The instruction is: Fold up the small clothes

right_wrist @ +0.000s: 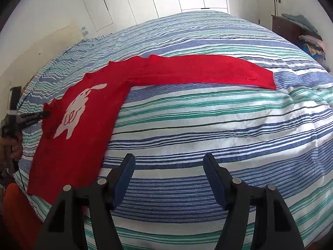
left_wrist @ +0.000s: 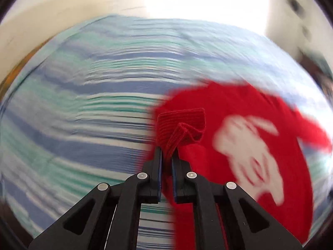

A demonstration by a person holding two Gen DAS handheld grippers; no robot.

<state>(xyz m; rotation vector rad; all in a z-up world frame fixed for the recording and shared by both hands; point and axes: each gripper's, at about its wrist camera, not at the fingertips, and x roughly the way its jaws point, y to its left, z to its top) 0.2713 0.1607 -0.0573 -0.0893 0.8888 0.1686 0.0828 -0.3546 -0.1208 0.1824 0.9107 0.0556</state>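
While its jaws stand spread over bare striped bedcover (right_wrist: 208, 125) at the frame's bottom, the right gripper (right_wrist: 168, 179) waits; at far left the left gripper (right_wrist: 44, 114) pinches a cuff of the red sweater (right_wrist: 87, 125), apparently to fold that sleeve inward, the other sleeve stretched toward upper right.

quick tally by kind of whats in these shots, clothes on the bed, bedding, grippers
Red knitted sweater with white animal motif: 1
Blue, green and white striped bedspread: 1
Black two-finger grippers: 2, the left gripper shut on the sweater's ribbed cuff, the right gripper open
Total: 4
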